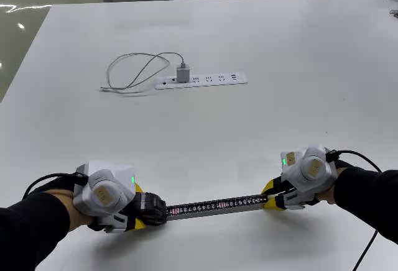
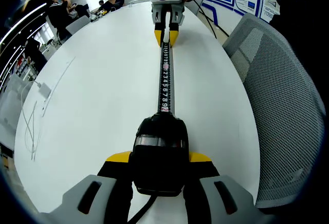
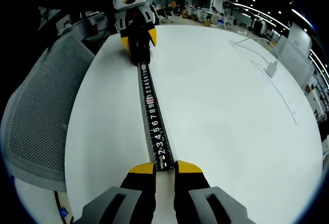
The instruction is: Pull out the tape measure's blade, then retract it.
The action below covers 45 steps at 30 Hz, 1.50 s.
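The black tape measure case [image 2: 159,152] sits between the yellow-tipped jaws of my left gripper [image 1: 140,212], which is shut on it near the table's front edge. Its dark blade [image 1: 214,207] with white numbers runs rightward, low over the white table [image 1: 261,115], to my right gripper [image 1: 272,197]. That gripper is shut on the blade's end [image 3: 163,163], pinched between its yellow fingertips. In the left gripper view the blade [image 2: 165,80] stretches straight ahead to the right gripper [image 2: 166,35]. Looking back along the blade [image 3: 150,111], the right gripper view has the left gripper [image 3: 136,35] at its far end.
A white power strip [image 1: 200,80] with a grey charger and a looped cable [image 1: 134,72] lies mid-table, well beyond the grippers. A grey mesh chair [image 2: 280,111] stands just off the table's near edge. People sit at desks far behind [image 2: 61,3].
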{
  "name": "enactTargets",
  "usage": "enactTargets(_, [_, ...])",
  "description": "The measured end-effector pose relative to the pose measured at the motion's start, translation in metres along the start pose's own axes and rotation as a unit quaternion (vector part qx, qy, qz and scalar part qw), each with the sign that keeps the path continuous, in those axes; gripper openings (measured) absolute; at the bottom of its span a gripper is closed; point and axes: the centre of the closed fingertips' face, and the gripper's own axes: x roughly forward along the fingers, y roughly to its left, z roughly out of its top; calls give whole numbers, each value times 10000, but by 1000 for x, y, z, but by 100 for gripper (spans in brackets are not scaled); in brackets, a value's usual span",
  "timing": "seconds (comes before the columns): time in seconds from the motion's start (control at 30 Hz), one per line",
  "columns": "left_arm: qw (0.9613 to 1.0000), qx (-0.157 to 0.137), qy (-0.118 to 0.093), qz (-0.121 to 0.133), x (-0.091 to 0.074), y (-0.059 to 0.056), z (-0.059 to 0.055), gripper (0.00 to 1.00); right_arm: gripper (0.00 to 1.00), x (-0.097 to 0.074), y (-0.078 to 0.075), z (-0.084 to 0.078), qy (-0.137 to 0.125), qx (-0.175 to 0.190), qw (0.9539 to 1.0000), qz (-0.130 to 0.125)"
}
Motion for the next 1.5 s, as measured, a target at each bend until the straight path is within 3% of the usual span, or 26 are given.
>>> enactTargets(1.5, [10000, -21, 13, 4, 0, 0, 0, 34, 9, -10, -7, -16, 94, 111, 9999, -59])
